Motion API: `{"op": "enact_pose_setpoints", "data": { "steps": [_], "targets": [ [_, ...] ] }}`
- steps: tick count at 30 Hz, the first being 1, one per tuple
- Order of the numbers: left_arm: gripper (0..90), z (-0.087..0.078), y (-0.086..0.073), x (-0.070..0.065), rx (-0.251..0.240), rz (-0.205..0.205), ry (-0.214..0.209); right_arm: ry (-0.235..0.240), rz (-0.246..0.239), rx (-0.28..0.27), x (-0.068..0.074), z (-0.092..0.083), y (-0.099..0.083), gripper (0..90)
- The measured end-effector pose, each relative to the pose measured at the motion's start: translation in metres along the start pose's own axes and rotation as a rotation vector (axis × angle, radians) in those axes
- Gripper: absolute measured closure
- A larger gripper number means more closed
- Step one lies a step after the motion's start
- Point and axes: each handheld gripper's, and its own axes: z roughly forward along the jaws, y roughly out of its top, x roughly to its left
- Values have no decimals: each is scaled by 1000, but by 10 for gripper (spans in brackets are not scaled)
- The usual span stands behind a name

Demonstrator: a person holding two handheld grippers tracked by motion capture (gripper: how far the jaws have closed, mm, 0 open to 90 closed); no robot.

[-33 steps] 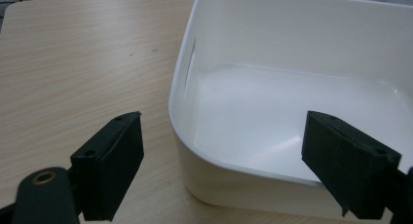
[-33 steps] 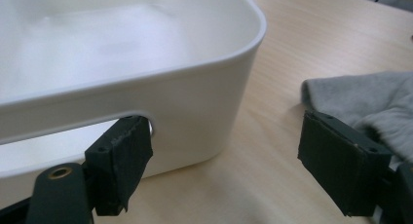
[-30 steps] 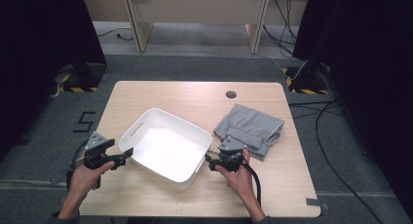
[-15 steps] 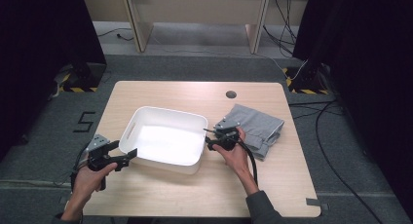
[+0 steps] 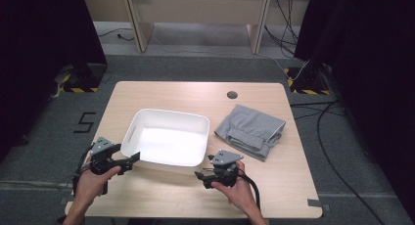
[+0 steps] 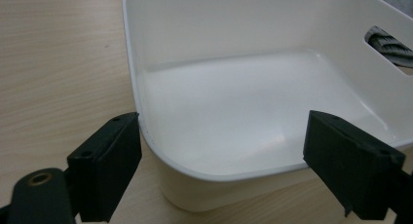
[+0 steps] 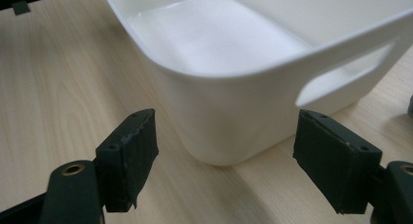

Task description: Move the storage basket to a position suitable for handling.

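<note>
Both my hands sit low at the near corners of the white tub (image 5: 166,137). Left gripper (image 5: 128,160) jaws spread wide, straddling its corner; right gripper (image 5: 200,176) jaws wide too, having just narrowed slightly, nothing between them. Smooth glossy plastic, rounded corners, slot handles, mid-surface (image 5: 161,95); folded grey cloth (image 5: 250,131) lies beside it.

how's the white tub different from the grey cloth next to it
The tub is white, stiff and glossy, with upright walls and handle slots; the cloth is grey, soft and folded flat. The tub sits mid-table between both claws; the cloth lies farther right, clear of them. Both rest on the wooden table.
</note>
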Motion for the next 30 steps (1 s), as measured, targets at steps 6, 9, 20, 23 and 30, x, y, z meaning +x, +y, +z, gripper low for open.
{"op": "enact_pose_setpoints", "data": {
  "steps": [6, 9, 20, 23, 30],
  "targets": [
    [133, -2, 2, -11, 11, 37, -31, -68, -6, -22, -8, 1, 6, 236],
    [124, 1, 3, -14, 17, 54, -30, -75, -4, -18, -11, 1, 8, 233],
    [116, 22, 18, -18, 16, 87, -34, -103, -3, -47, -47, 11, 16, 218],
    [155, 25, 21, -16, 16, 102, -33, -117, -11, -44, -51, 13, 18, 211],
    [171, 39, 31, -10, 23, 126, -25, -138, 15, -31, -59, 20, 24, 180]
  ]
}}
